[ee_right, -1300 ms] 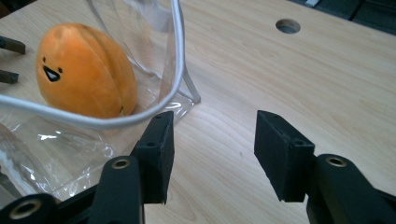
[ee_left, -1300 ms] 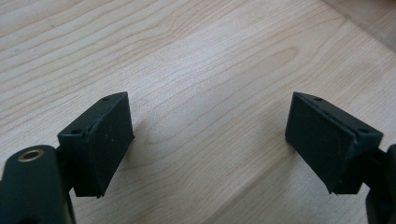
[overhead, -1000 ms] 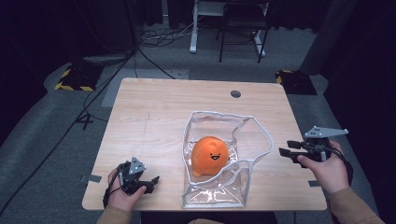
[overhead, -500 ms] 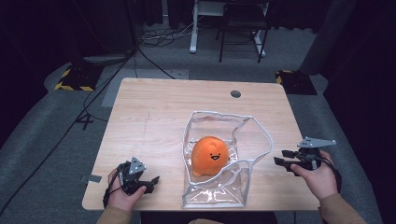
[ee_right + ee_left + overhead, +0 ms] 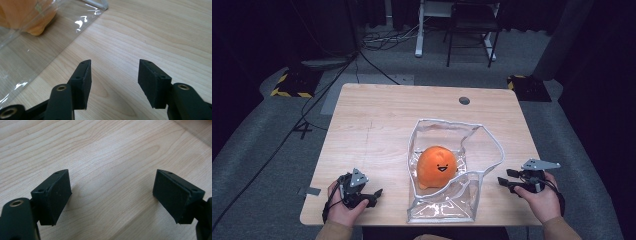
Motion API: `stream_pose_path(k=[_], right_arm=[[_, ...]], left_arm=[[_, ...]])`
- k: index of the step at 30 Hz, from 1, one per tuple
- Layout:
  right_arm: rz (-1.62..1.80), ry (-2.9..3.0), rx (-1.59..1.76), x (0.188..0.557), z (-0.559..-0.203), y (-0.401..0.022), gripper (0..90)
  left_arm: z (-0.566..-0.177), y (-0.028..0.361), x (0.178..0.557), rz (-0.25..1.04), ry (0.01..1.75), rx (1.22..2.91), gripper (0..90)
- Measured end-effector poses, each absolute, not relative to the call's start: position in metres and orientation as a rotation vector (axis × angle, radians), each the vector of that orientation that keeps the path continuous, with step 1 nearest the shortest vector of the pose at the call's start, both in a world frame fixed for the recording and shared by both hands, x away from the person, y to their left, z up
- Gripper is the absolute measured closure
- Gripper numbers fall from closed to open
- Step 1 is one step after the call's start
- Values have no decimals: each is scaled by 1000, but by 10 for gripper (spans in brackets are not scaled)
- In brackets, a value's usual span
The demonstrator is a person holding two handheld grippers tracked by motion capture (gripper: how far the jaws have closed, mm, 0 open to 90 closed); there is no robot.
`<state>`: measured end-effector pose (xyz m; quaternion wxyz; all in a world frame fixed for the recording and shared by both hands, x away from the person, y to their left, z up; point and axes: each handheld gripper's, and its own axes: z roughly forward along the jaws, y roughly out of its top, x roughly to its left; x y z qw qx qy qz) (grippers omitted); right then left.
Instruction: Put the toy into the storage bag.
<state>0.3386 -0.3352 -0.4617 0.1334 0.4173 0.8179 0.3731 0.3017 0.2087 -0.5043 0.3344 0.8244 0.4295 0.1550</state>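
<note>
high view / table: light wood table, small dark round spot near its far edge
high view / bag: clear plastic bag lies flat at centre-right of the table, white-edged mouth facing away from me and gaping
high view / toy: orange plush toy with a smiling face sits inside the bag, about mid-bag
high view / my left gripper: left gripper in my left hand, low at the near-left corner, jaws pointing right toward the bag, well apart from it
high view / my right gripper: right gripper in my right hand, at the near-right edge, jaws pointing left at the bag's right side, near it, not touching
left gripper view / my jaws: wide apart, nothing between them, bare wood below, pads close over the tabletop
left gripper view / contact: can't tell if the jaw tips touch the wood
right gripper view / my jaws: parted, just been opening wider, nothing between them, plain wood in the gap
right gripper view / bag: clear bag wall and white edge at upper left, beyond my jaws, just off the left pad
right gripper view / toy: orange plush seen through the plastic at top left corner, blurred
right gripper view / hold: I grip nothing
</note>
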Motion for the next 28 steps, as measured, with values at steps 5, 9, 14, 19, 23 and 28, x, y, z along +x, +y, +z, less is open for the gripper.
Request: stream_pose_path(k=[5, 9, 14, 19, 23, 28], right_arm=[[1058, 2373, 1173, 336, -471, -330, 448], [1048, 2369, 1159, 334, -478, -326, 439], [1010, 2354, 1136, 333, -486, -323, 393], [968, 2347, 1150, 332, -498, -321, 250], [1014, 2315, 1151, 334, -504, -322, 151], [1019, 2339, 1127, 335, -504, -322, 125]], left_arm=[[-504, 209, 302, 405, 1121, 2152, 155], [-504, 209, 302, 405, 1121, 2152, 155], [-504, 209, 302, 405, 1122, 2151, 155], [-504, 209, 302, 406, 1122, 2150, 155], [-504, 209, 302, 406, 1122, 2150, 155], [-504, 209, 302, 408, 1122, 2151, 155]])
